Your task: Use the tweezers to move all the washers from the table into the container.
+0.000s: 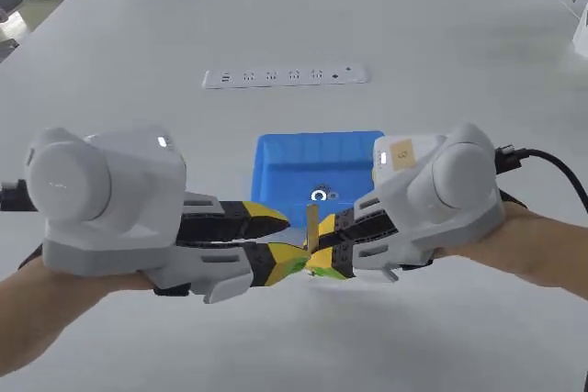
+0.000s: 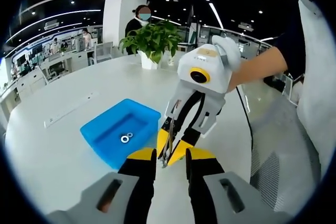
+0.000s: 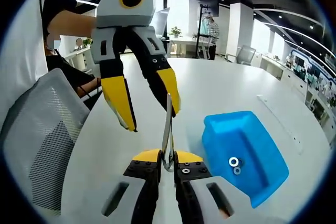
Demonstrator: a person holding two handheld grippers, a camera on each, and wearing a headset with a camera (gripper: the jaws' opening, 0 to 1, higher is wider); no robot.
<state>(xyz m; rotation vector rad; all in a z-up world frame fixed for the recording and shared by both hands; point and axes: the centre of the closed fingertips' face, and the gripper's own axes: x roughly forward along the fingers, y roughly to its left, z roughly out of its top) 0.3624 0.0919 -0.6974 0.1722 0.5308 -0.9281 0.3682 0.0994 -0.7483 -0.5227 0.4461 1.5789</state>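
Note:
Two metal washers [image 1: 319,195] [image 2: 125,138] [image 3: 234,162] lie inside the blue container [image 1: 276,158] [image 2: 105,129] [image 3: 252,150] on the white table. My right gripper [image 1: 322,252] [image 2: 170,153] [image 3: 168,158] is shut on the tweezers [image 1: 312,225] [image 2: 167,148] [image 3: 168,124], which stick out forward from its jaws. My left gripper [image 1: 292,243] [image 2: 171,163] [image 3: 153,120] faces it, open, with the tweezers' tips close to one of its yellow fingers. Both grippers meet just in front of the container's near edge.
A white power strip [image 1: 285,76] lies beyond the container. A potted plant [image 2: 152,40] stands at a table edge. A black cable [image 1: 551,172] trails from the right gripper. A mesh chair [image 3: 47,129] stands beside the table, and people stand in the background.

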